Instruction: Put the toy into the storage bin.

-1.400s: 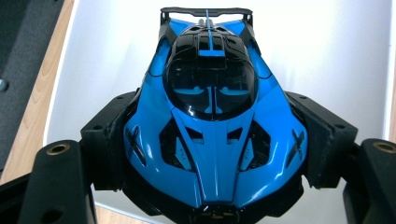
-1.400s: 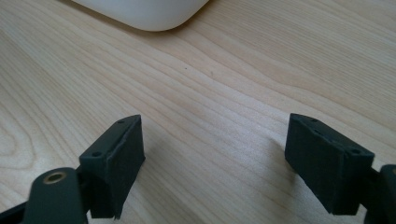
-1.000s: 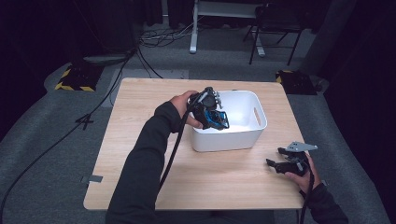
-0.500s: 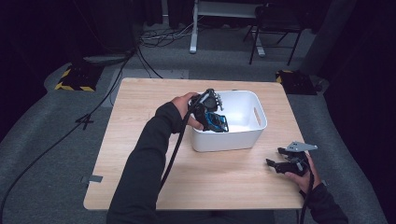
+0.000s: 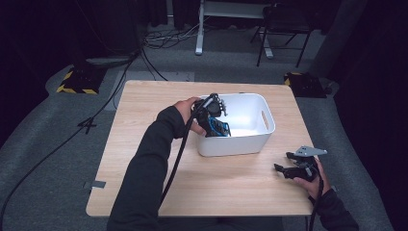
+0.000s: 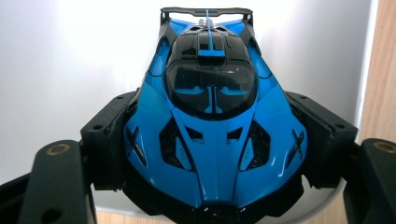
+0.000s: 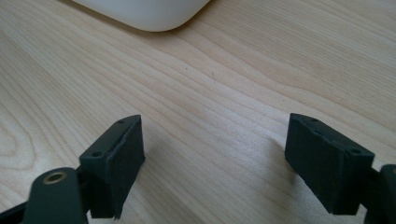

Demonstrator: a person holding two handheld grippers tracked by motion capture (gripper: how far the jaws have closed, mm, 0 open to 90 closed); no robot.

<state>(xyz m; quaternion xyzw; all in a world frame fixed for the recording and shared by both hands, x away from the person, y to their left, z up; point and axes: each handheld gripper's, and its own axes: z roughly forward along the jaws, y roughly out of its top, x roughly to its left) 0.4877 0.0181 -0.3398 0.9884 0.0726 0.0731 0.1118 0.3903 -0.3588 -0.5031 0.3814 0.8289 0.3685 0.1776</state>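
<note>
L gripper (image 5: 217, 126) dipped lower into bin (image 5: 267, 126), clamped on blue car (image 6: 212, 126); R gripper (image 7: 212, 161) jaws apart.

Wooden table (image 5: 144, 144), black chair (image 5: 281, 19), white desk frame (image 5: 199, 29), floor cables (image 5: 168, 38) beyond.

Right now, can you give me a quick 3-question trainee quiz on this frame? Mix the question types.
1. True or false: the left gripper is shut on the blue toy car.
2. Multiple choice: where is the toy car? A) on the floor B) held over the inside of the white bin C) lying on the table beside the right gripper
3. Fill in: the right gripper rests near the table's front right corner with its jaws ____ and nothing between them.

Key: 1 true; 2 B; 3 open.
</note>
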